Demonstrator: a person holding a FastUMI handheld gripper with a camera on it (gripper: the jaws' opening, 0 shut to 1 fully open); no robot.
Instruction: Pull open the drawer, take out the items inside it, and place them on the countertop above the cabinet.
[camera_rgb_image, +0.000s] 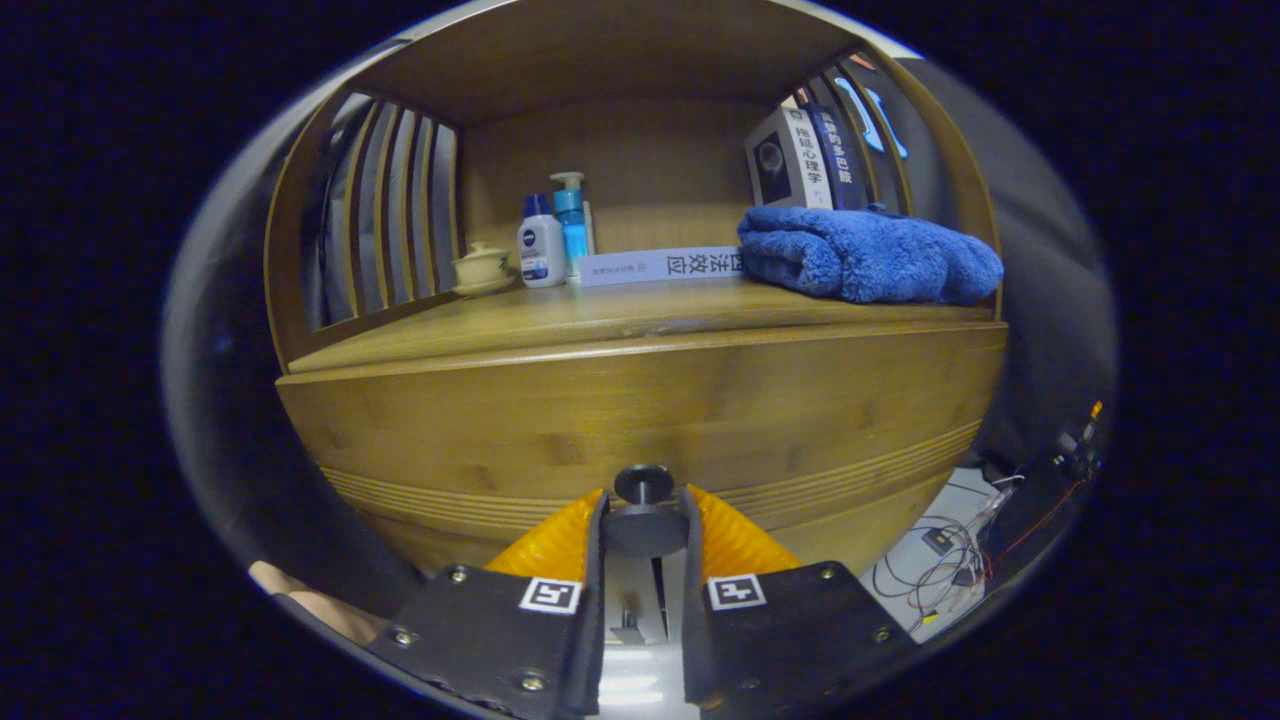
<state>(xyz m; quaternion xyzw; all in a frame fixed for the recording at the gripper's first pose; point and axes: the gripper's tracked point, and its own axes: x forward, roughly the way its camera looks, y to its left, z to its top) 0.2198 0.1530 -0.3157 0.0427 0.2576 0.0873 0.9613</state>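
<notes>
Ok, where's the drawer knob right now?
In the gripper view, the drawer knob sits low on the drawer front, gripped between the gripper fingers, below the countertop.

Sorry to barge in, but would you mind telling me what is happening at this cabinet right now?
A person is working a handheld tool at a wooden cabinet. Its two fingers sit on either side of the dark round drawer knob, apparently closed on it, while the drawer front looks shut, so nothing has been taken out yet. On the countertop above sit a folded blue towel, some books, two bottles and a small lidded cup.
</notes>
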